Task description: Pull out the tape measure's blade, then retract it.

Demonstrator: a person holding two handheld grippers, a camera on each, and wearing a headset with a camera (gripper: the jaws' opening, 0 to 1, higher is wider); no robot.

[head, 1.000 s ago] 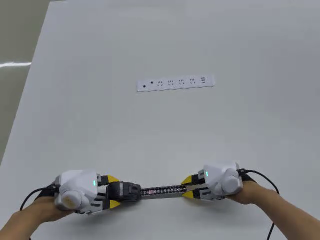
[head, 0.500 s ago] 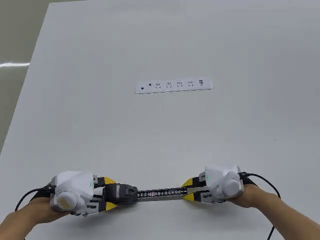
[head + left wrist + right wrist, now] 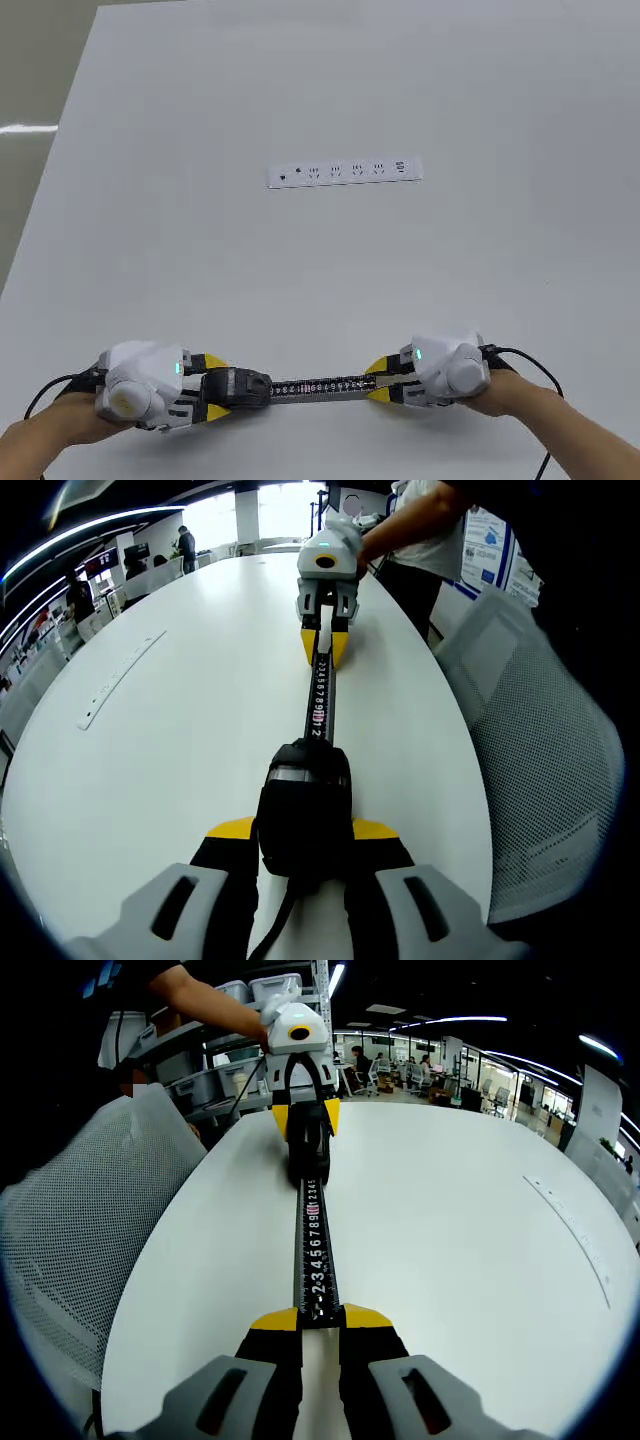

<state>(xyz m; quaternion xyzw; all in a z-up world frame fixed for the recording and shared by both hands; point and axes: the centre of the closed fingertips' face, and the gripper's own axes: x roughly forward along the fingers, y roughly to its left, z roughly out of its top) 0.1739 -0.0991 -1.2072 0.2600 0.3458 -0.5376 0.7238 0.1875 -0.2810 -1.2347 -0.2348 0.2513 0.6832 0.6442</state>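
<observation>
We are stretching the blade (image 3: 320, 386) longer than before; left gripper (image 3: 213, 388) is clamping the case (image 3: 240, 387), right gripper (image 3: 378, 380) apparently pinching the blade's tip, both level, facing inward.

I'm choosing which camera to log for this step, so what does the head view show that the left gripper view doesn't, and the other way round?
Head view: the person's left hand and right hand, and the left gripper seen from above. Left gripper view: a white mesh chair back beside the white table, and legible numbers on the black numbered blade. Shared: the black tape measure case clamped in the left gripper's jaws, that blade stretched to the right gripper, the long white power strip, the table.
</observation>
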